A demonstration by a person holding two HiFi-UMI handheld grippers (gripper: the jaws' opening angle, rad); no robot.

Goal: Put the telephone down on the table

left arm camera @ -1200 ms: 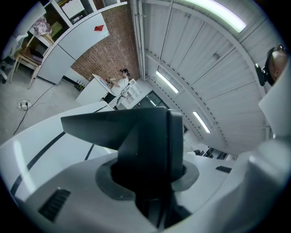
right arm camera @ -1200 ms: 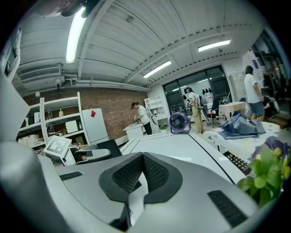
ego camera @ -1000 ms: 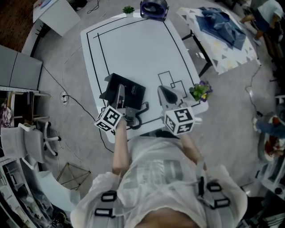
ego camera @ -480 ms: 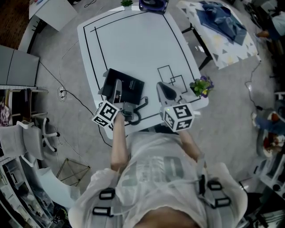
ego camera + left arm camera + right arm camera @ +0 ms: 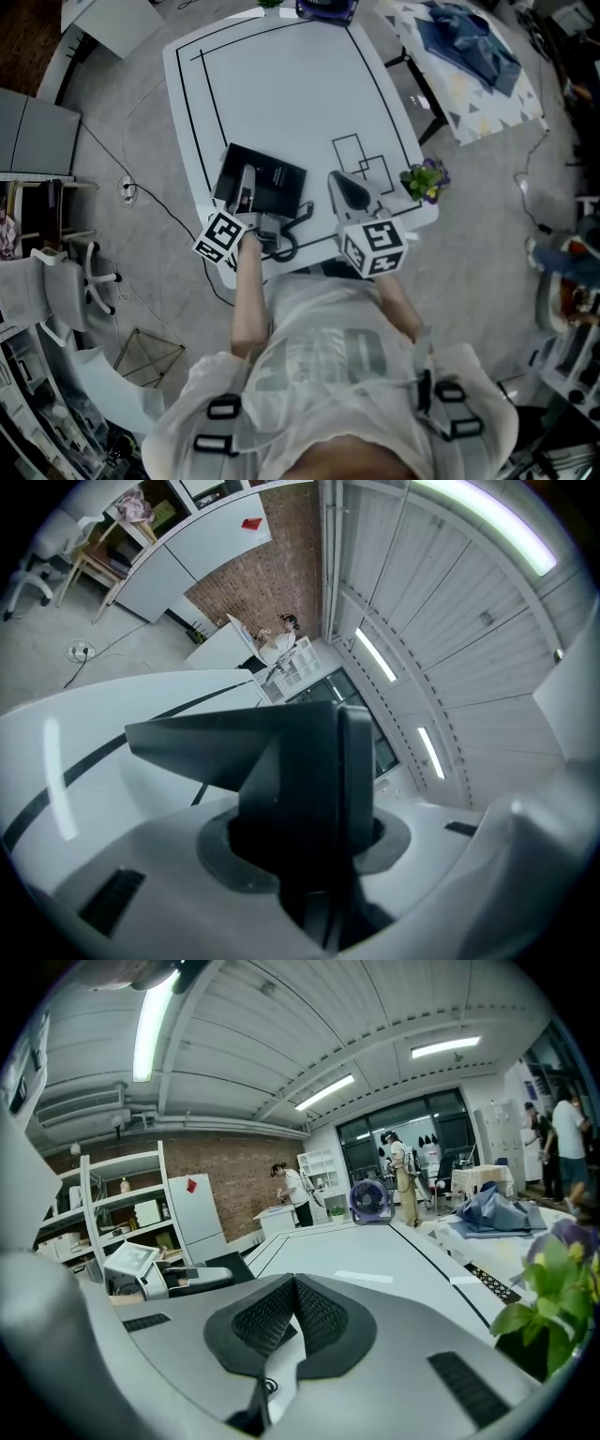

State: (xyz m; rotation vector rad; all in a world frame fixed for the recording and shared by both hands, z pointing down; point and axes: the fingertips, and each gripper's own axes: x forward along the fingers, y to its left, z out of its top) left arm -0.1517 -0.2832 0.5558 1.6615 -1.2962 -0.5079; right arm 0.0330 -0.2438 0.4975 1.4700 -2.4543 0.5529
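At the desk's (image 5: pixel 281 94) near left edge the telephone handset (image 5: pixel 354 780) is held clamped edge-on in the left gripper (image 5: pixel 246 186) over its base (image 5: pixel 277 180), judged stiff, light and smooth, best taken mid-handle; the right gripper (image 5: pixel 345 189) is seen closed, empty

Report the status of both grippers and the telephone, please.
Left gripper shut on telephone. Right gripper shut, empty. Telephone low at table, contact unclear. Nothing blocking.

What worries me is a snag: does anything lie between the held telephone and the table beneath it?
Nothing visible does. The left gripper grips the telephone; the table around it is bare, its cord trails at the near edge, the plant stands far right.
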